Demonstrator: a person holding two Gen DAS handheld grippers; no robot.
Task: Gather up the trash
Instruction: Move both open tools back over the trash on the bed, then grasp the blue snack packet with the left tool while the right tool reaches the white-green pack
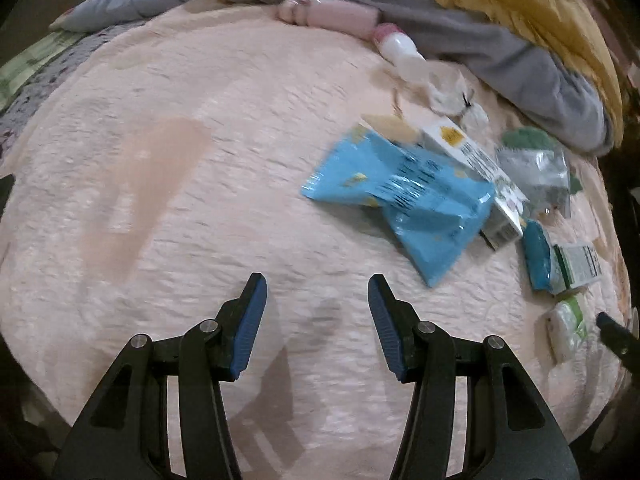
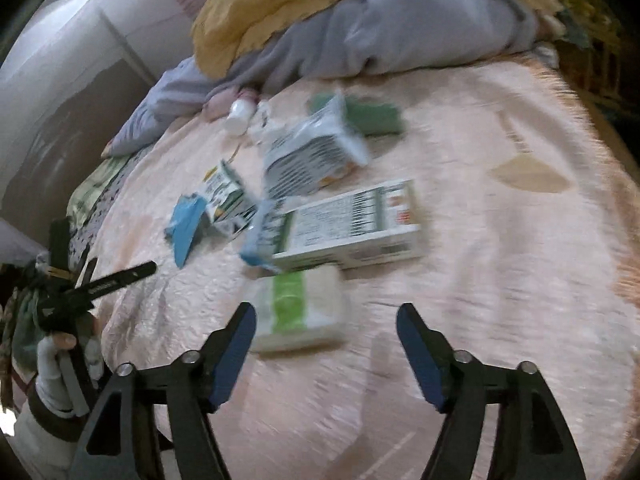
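Still at the approach stage, I'd say: both the left tongs (image 1: 316,320) and right tongs (image 2: 326,344) gape wide, holding nothing. Trash litters the pink bed (image 1: 180,200); a green-striped packet (image 2: 300,312) lies just beyond the right tongs, needing a short push forward.

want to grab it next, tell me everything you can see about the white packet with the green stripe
The white packet with the green stripe looks like a soft, plastic-wrapped tissue pack, roughly rectangular, with the band running across its middle. It lies flat on the pink bedspread, just ahead of the open right gripper, beside a long printed carton. Motion blur hides any print.
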